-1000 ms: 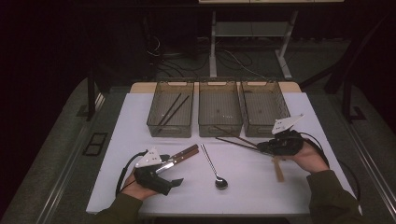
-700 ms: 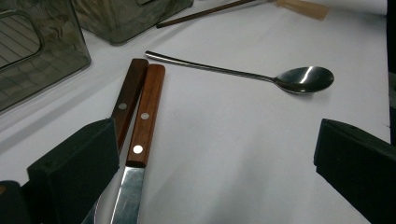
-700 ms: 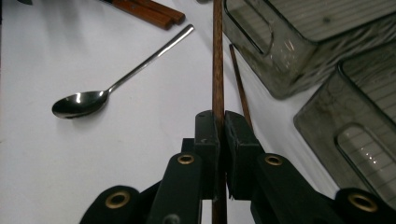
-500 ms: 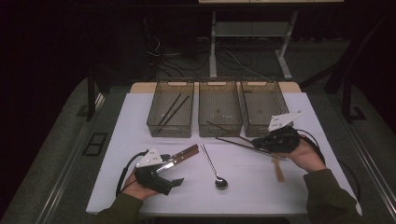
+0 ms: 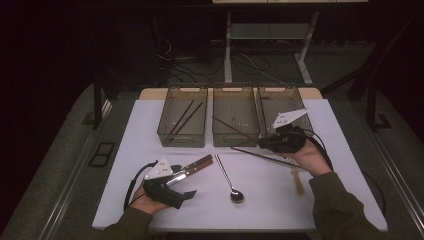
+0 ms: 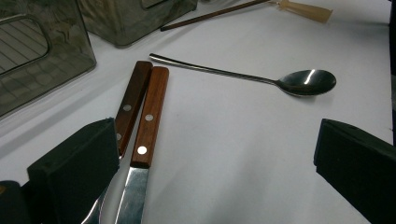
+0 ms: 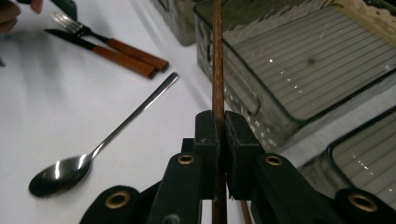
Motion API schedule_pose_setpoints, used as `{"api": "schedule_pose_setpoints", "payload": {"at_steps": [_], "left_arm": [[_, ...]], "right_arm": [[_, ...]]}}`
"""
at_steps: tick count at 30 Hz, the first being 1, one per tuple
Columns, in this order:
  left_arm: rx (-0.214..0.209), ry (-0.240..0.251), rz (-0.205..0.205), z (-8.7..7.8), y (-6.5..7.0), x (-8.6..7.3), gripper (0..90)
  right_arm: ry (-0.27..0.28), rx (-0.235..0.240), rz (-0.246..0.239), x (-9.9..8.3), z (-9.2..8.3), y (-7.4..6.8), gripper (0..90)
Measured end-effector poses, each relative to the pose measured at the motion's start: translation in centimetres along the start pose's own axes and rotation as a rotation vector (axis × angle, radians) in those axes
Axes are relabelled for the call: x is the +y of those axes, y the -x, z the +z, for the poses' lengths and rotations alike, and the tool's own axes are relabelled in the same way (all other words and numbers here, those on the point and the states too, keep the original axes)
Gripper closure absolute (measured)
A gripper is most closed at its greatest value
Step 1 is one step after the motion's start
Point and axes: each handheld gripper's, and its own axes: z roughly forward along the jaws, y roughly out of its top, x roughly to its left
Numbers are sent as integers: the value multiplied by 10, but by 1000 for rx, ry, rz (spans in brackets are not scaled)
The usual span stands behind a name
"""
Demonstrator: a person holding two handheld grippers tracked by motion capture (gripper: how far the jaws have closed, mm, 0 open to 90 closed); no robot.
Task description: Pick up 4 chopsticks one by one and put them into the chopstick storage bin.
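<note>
Three bins (image 5: 234, 142) stand side by side along the table's (image 5: 350, 200) far edge. Before them, a spoon (image 5: 229, 177), a knife and fork (image 5: 192, 168) and a loose chopstick (image 5: 265, 156) block the middle; the near right corner lies bare.

The room is kept dark, and light is thrown mostly on the white table top (image 5: 350, 165). A strip of light wood (image 5: 150, 94) is seen along the far edge of the table. The table is stood on a grey floor (image 5: 65, 150). Behind it, the metal legs of another table (image 5: 227, 55) are seen, with a low shelf (image 5: 265, 31) between them. Black cables (image 5: 250, 62) are spread on the floor there. The far wall is lost in the dark.
</note>
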Motion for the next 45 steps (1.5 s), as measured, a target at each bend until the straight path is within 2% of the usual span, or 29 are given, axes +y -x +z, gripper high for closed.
{"api": "schedule_pose_setpoints", "payload": {"at_steps": [5,12,21,31,36,39,45], "left_arm": [[-2,-12,8,0,0,0,0],[-7,1,5,1,1,1,0],[-14,0,9,1,2,1,0],[-17,3,10,1,3,2,0],[-16,-2,21,1,3,2,0],[-16,7,10,1,3,2,0],[-18,1,26,1,3,2,0]], "right_arm": [[5,-21,15,13,9,-1,845],[7,-38,37,34,21,-4,845],[47,-66,90,60,44,-4,846],[73,-98,112,88,71,-5,846],[82,-97,137,101,85,-5,846],[86,-100,148,109,94,-6,846],[95,-101,146,125,111,-9,846]]}}
